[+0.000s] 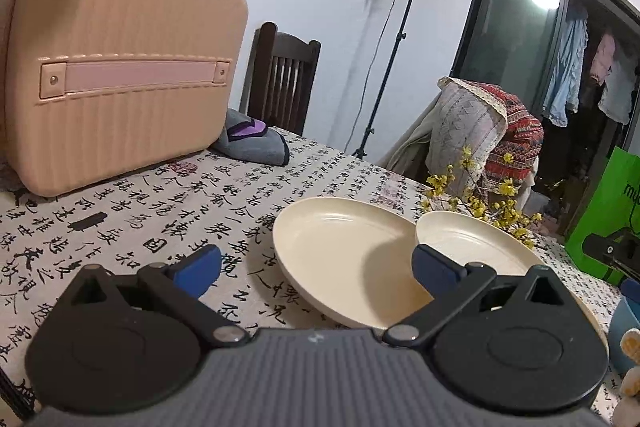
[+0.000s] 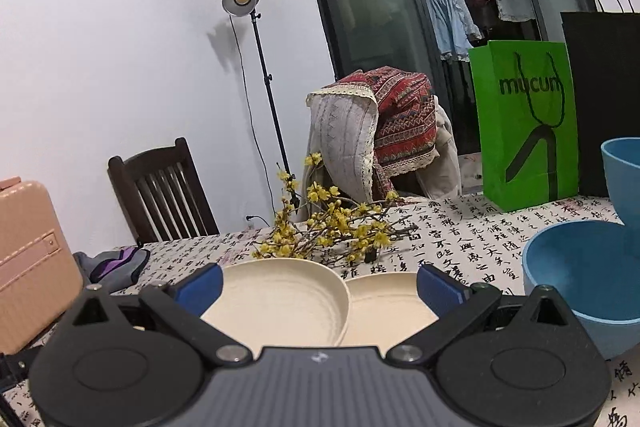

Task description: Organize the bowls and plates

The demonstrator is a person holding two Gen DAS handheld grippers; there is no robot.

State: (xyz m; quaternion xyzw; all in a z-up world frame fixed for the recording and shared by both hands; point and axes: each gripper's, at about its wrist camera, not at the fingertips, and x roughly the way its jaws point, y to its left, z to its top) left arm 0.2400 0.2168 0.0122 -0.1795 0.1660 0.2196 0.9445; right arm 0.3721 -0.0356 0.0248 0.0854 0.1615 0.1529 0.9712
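Two cream plates [image 1: 344,259] lay side by side on the table [image 1: 168,203], whose cloth was printed with black calligraphy; in the right wrist view the left plate's [image 2: 280,299] rim overlapped the edge of the right plate [image 2: 384,303]. I had the left gripper [image 1: 316,269] spread wide, its blue pads holding nothing, hovering low just in front of the nearer plate, with the second plate [image 1: 476,243] partly behind its right finger. My right gripper [image 2: 320,285] was likewise wide apart and empty, with both plates showing between its fingers. Two blue bowls sat to the right of the plates: a low one [image 2: 580,275] close beside the right finger and a taller one [image 2: 622,171] behind it at the frame edge. A sprig of yellow flowers [image 2: 332,227] lay on the cloth just beyond the plates. Farther left stood a pink case [image 1: 120,75] with a grey cloth [image 1: 256,143] beside it, and a green paper bag [image 2: 524,123] stood at the far right.
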